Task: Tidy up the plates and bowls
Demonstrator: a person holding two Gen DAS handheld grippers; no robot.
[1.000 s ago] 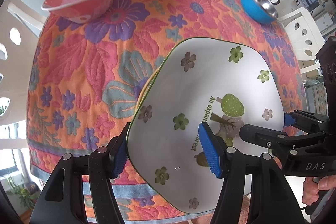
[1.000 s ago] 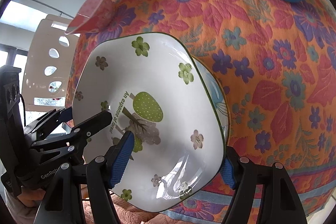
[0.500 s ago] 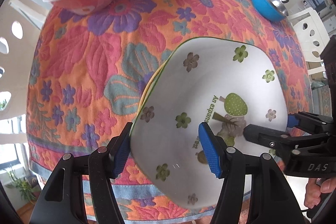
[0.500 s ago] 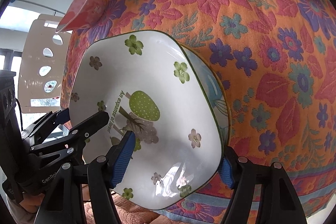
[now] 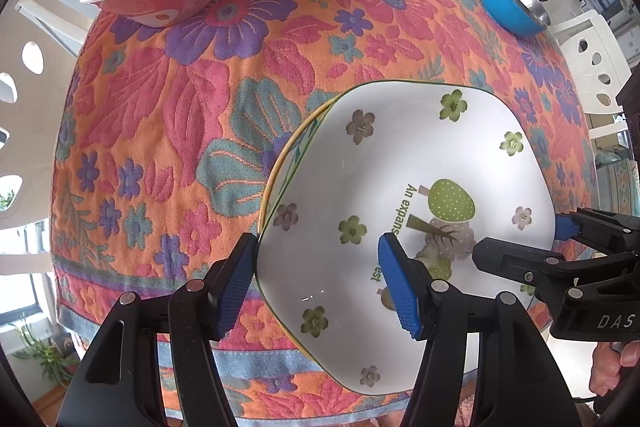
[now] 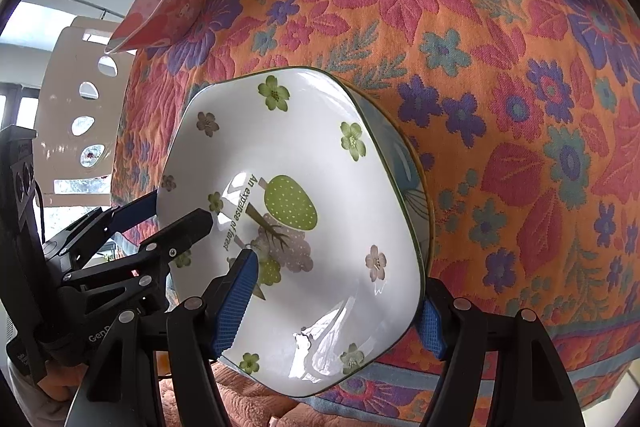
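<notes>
Item: my left gripper (image 5: 318,283) and right gripper (image 6: 332,301), each clamped on opposite rims of the white floral plate (image 5: 404,187), stacked on another plate (image 6: 416,183) at the table's (image 5: 160,107) near edge.

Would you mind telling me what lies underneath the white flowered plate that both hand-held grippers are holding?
Under the white flowered plate a second plate's yellow rim and blue-patterned edge peek out. The rest of it is covered.
</notes>
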